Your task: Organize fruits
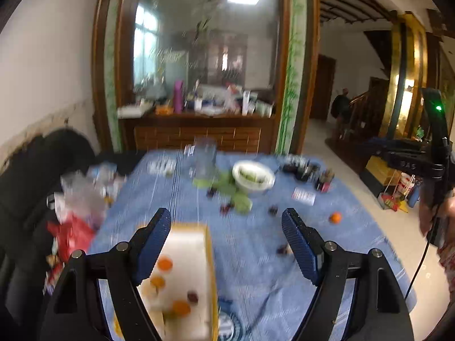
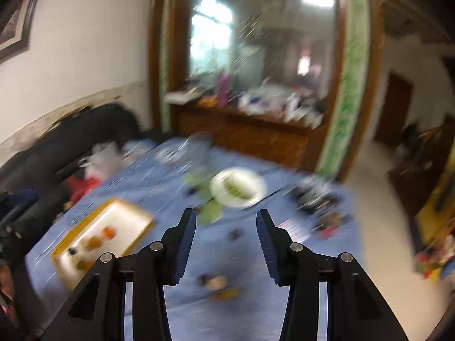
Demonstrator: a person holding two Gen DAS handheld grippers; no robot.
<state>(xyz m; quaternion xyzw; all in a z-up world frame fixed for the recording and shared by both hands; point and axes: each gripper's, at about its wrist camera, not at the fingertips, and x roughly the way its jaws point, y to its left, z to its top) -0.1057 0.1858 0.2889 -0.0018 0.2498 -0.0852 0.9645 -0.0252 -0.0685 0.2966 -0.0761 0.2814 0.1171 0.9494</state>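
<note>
Left wrist view: left gripper (image 1: 227,221) empty, jaws apart, above the yellow-rimmed tray (image 1: 196,258); a loose orange (image 1: 335,217) lies forward-right on the blue cloth (image 1: 256,255).

Right wrist view (blurred): right gripper (image 2: 226,224) empty, jaws apart; small fruit (image 2: 216,282) directly below, nearer this hand.

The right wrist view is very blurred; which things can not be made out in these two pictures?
- Small object on the blue cloth, right wrist view: motion blur hides what it is.
- Tray, left wrist view: near part cut off by the bottom edge and by the left tongs.
- Contents of the white bowl: green, smeared.
</note>
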